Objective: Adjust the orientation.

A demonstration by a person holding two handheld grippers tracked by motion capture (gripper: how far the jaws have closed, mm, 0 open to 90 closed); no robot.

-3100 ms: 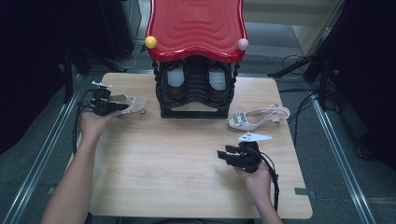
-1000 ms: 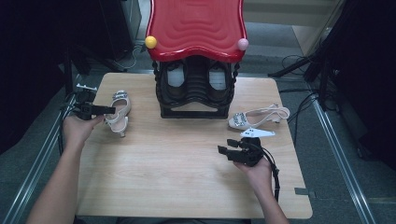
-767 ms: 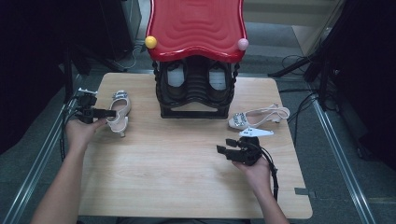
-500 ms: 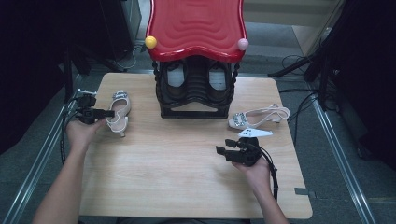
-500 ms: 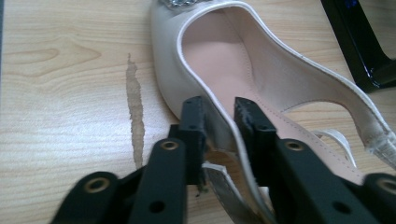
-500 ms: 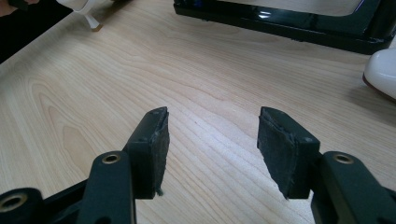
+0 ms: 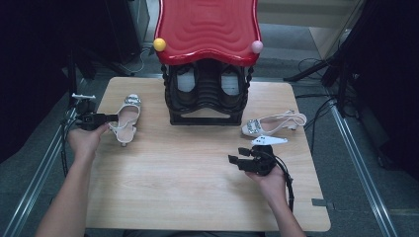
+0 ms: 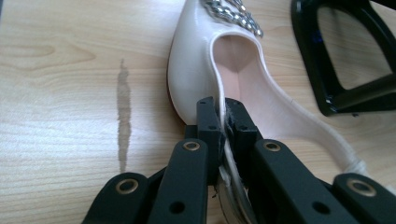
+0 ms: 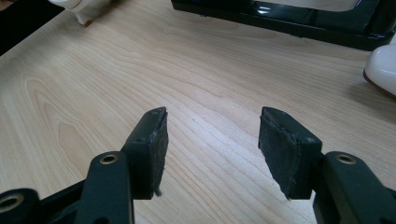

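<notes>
- While lying at the tabletop's left edge, the white slingback shoe is being pinched at its side wall by the left gripper.
- Right gripper is hovering wide open, holding nothing.

Your shoe is a cream slingback with a jewelled buckle on the toe, resting on the wood at the table's left side. Its toe points away from you and its heel toward you, with one side wall pinched.
</notes>
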